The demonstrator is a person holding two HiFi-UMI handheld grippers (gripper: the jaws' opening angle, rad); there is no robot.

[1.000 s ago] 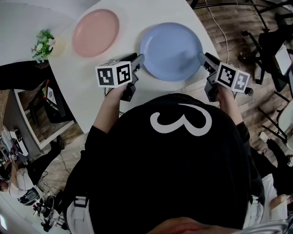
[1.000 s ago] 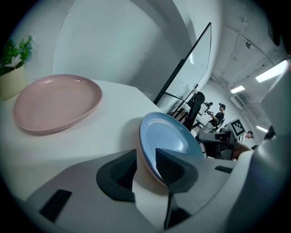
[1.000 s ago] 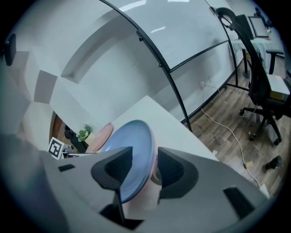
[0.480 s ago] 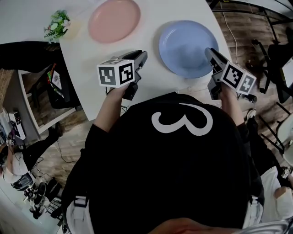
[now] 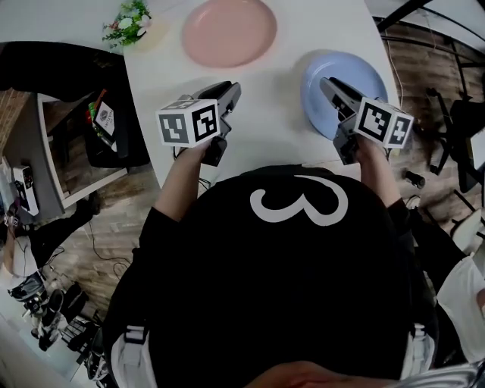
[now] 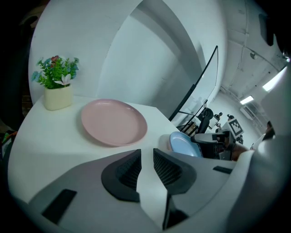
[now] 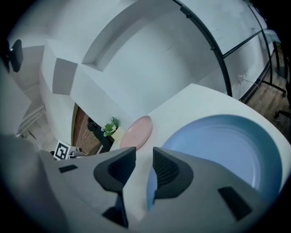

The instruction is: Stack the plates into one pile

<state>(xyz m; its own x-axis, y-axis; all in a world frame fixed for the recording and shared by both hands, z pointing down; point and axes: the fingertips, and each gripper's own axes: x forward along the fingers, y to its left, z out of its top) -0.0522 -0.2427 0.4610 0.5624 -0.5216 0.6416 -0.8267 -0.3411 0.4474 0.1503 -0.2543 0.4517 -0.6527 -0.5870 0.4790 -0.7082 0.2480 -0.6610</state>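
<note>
A blue plate (image 5: 356,72) lies at the right of the white table (image 5: 265,121), near its edge. My right gripper (image 5: 327,83) is at the plate's near-left rim. In the right gripper view the blue plate (image 7: 218,150) fills the right side, and my right gripper (image 7: 144,154) is shut with the rim between its jaws. A pink plate (image 5: 229,32) lies flat further back; it also shows as the pink plate (image 6: 113,122) and the pink plate (image 7: 136,132). My left gripper (image 5: 229,92) hovers short of it. My left gripper (image 6: 146,154) has a narrow gap with nothing in it.
A small potted plant (image 5: 129,21) stands at the table's far left corner, left of the pink plate. Wooden floor, chair legs and cables lie beyond the table's right edge. A dark shelf unit (image 5: 83,129) stands to the left.
The right gripper has gone from the blue plate's right rim to its near-left rim and closed there. The left gripper's jaws have narrowed. The head view has swung left.
</note>
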